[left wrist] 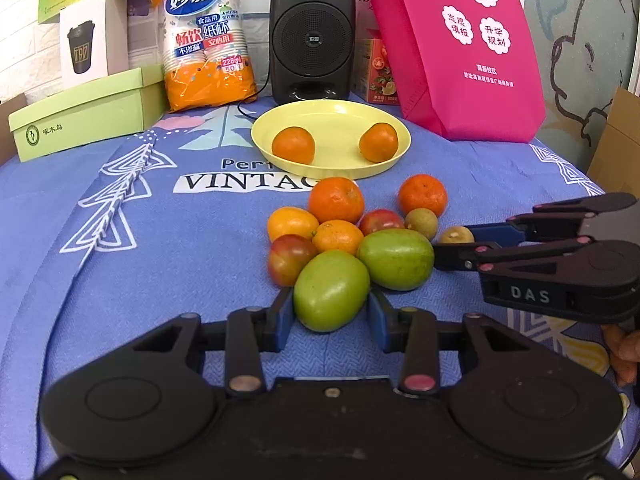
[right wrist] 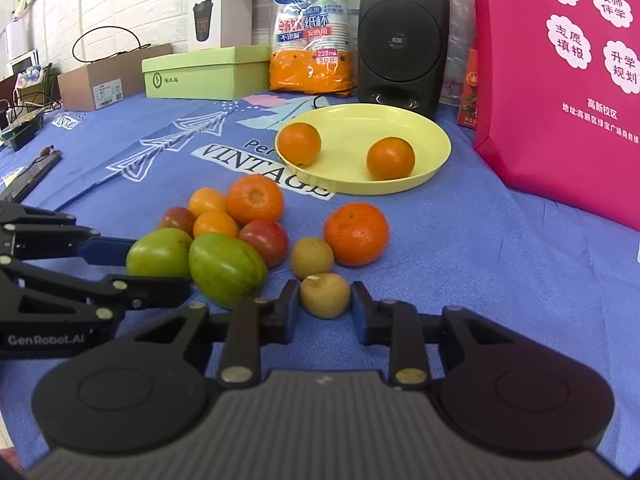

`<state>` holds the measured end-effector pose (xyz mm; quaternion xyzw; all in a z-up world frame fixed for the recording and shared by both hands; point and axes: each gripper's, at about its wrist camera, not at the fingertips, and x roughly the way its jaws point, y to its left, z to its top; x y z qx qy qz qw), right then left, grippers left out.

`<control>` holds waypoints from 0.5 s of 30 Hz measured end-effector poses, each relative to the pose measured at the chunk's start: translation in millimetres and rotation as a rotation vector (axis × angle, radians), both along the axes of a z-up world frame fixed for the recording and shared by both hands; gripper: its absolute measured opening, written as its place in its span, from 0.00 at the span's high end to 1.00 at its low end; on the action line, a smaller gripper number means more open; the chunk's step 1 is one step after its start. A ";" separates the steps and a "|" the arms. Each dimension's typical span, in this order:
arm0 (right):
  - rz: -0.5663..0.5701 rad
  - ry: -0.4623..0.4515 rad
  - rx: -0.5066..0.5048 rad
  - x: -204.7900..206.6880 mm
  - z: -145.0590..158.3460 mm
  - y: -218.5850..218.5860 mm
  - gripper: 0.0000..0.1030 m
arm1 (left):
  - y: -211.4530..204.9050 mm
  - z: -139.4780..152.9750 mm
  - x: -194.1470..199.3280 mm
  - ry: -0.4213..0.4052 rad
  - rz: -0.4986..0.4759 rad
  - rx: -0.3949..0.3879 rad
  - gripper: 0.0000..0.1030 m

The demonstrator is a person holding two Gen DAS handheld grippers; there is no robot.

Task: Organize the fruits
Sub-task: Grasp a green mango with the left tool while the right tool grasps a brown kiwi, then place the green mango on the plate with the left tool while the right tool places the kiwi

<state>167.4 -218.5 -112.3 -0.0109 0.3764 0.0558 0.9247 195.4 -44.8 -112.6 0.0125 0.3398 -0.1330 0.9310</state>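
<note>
Left wrist view, nearest first: left tool (left wrist: 331, 314), matte black linkage with blue pads, clamped on a smooth green oval fruit (left wrist: 331, 290) resting on the counter (left wrist: 120, 280), pads pressed to both flanks. Blue woven cloth, herringbone texture, white line print and "VINTAGE" lettering. Just beyond, second green fruit (left wrist: 396, 258) touching the first. Clustered tight behind: two glossy red-green tomatoes (left wrist: 290, 258), two small yellow-orange citrus (left wrist: 338, 236), one larger dimpled orange (left wrist: 336, 199). Another dimpled orange (left wrist: 423, 194) slightly apart to the right, a dull brown round fruit (left wrist: 421, 223) below it.

Right wrist view: right tool (right wrist: 325, 306), same black build, closed on a small tan round fruit (right wrist: 325, 294) with matte skin and pale stem scar, pads against both sides, fruit on the cloth. Second tan fruit (right wrist: 312, 258) just beyond, near the lone orange.

Farther back: shallow round yellow plastic plate (left wrist: 332, 112), holding two smooth oranges (left wrist: 293, 145), well apart, one left and one right.

Back row against the wall: flat green cardboard box (left wrist: 88, 114), white box printed with a dark cup (left wrist: 94, 40), orange plastic sleeve of paper cups (left wrist: 206, 36), black speaker (left wrist: 312, 36) with round grille, pink non-woven bag (left wrist: 460, 48) with white printing.
</note>
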 end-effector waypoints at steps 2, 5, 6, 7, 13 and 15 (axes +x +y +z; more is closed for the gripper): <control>-0.005 -0.002 0.005 -5.6 1.8 -0.5 0.74 | -0.3 0.5 -1.6 -0.004 0.000 0.003 0.63; -0.012 -0.001 0.025 -15.2 3.4 -3.7 0.74 | 0.3 1.7 -5.4 -0.010 0.000 -0.002 0.63; -0.014 -0.001 0.033 -18.5 4.0 -5.1 0.74 | 1.0 2.5 -7.3 -0.013 0.003 -0.007 0.63; -0.017 -0.001 0.040 -21.5 4.9 -6.6 0.74 | 2.7 3.7 -8.9 -0.014 0.004 -0.014 0.63; -0.012 -0.002 0.031 -34.8 10.4 -6.5 0.74 | 13.2 14.7 -24.9 -0.028 0.004 -0.014 0.63; -0.003 -0.002 0.026 -38.0 11.6 -4.3 0.74 | 17.0 19.7 -30.8 -0.035 0.003 -0.010 0.63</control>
